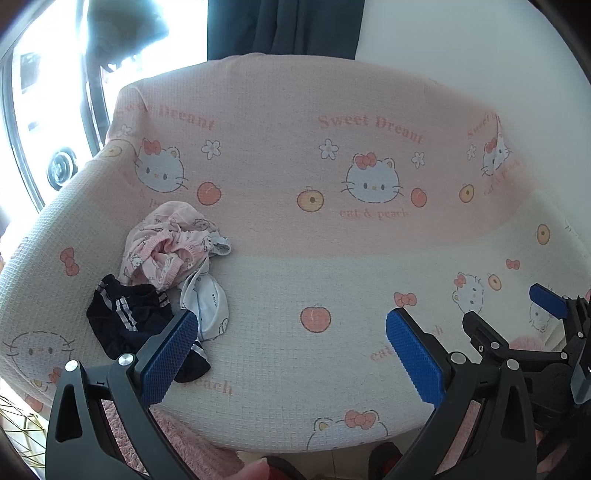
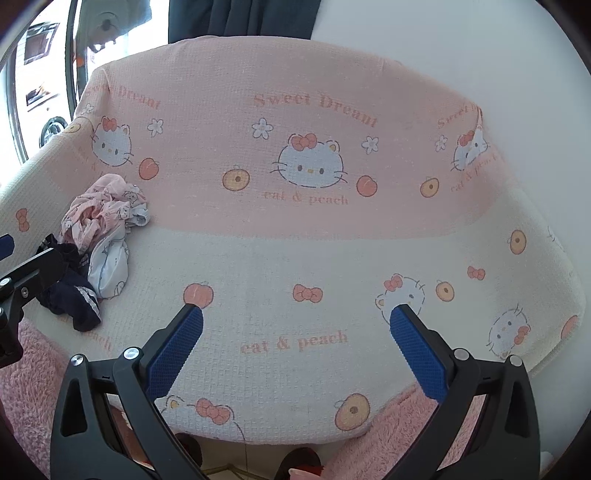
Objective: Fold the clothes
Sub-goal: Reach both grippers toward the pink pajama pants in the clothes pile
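Observation:
A small heap of clothes lies on the left of the seat: a crumpled pink printed garment point(image 1: 166, 243) point(image 2: 99, 210), a white printed one point(image 1: 207, 306) point(image 2: 110, 266) and a navy one with white stripes point(image 1: 125, 317) point(image 2: 74, 295). My left gripper point(image 1: 291, 321) is open and empty, its left fingertip just in front of the navy and white pieces. My right gripper point(image 2: 295, 312) is open and empty over the bare middle of the seat. In the left wrist view the right gripper point(image 1: 502, 304) shows at the right edge. In the right wrist view the left gripper point(image 2: 22, 254) shows at the left edge.
A pink and cream cat-and-peach blanket point(image 1: 332, 266) point(image 2: 295, 251) covers the sofa seat and back. Fluffy pink fabric point(image 1: 184, 435) point(image 2: 29, 369) hangs along the front edge. A window and a dark curtain point(image 1: 288, 26) stand behind. A gold wire basket point(image 1: 11, 424) sits low left.

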`<state>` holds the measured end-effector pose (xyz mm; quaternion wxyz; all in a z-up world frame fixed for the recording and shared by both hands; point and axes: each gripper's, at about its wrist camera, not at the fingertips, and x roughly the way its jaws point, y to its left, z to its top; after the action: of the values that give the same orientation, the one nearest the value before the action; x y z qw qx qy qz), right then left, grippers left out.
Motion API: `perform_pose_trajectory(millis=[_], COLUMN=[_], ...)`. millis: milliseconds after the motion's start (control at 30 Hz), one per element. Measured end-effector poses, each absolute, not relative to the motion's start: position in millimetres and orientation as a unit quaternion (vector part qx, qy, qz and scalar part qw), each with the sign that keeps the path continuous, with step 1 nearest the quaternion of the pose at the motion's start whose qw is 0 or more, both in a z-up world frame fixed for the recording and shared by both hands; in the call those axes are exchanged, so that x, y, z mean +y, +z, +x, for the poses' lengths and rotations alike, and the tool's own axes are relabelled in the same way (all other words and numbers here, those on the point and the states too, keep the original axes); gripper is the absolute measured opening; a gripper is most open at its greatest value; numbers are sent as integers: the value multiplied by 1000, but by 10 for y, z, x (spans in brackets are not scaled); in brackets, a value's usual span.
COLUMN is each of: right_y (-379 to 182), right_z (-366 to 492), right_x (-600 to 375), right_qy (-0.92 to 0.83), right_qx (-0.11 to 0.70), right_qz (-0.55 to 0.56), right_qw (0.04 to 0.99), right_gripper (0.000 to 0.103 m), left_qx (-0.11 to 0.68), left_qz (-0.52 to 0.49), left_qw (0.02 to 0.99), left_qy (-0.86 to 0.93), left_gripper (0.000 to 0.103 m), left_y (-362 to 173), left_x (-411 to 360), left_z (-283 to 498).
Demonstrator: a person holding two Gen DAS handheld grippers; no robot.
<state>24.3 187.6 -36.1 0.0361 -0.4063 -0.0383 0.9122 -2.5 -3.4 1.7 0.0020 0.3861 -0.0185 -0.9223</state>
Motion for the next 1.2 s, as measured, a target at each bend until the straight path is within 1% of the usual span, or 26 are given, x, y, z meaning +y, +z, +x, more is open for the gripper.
perform_pose_trajectory(millis=[167, 333, 433, 533, 600, 667, 700, 733, 767, 833, 867, 1000, 1200], right_y=[-354, -230, -133, -238, -312, -434, -473, -499, -512, -503, -471, -437, -747], right_z=[196, 235, 179, 67, -10, -113, -164, -214, -271, -397, -510, -1008, -1553], right_x=[1980, 1932, 1772, 1749, 1730, 1642, 1565, 1475, 1373, 1117, 1024, 637, -163], right_qy=[906, 910, 912, 907, 897, 882, 878, 875, 874, 877, 876, 870, 855], right_qx=[-23, -57, -60, -49, -42, -43, -49, -58, -69, -86, -90, -92, -112], right_qz=[-421, -408, -405, -419, -435, -455, -460, -463, -461, -449, -448, -445, -450], right_qw=[38, 50, 26, -17, -64, -109, -123, -132, -138, -149, -155, -191, -233], right_gripper=[103, 103, 103, 102, 89, 69, 63, 58, 58, 58, 58, 59, 59], left_qx=[5, 38, 63, 83, 94, 115, 126, 129, 131, 133, 135, 139, 129], left_qz=[389, 390, 403, 405, 406, 404, 403, 402, 401, 403, 410, 434, 458], left_qw=[8, -20, -36, -18, 1, 22, 32, 45, 57, 79, 84, 95, 111], left_qy=[-921, -920, -912, -911, -909, -907, -906, -905, -905, -902, -898, -885, -872], left_gripper=[103, 103, 103, 103, 103, 103, 99, 92, 88, 75, 72, 71, 71], left_y=[-90, -139, -178, -200, -211, -219, -224, -245, -269, -334, -388, -643, -956], left_x=[7, -192, -488, -799, -1044, -1352, -1508, -1635, -1759, -1971, -2052, -2251, -2582], left_z=[-46, 58, -17, -71, -117, -197, -239, -288, -339, -451, -529, -862, -1359])
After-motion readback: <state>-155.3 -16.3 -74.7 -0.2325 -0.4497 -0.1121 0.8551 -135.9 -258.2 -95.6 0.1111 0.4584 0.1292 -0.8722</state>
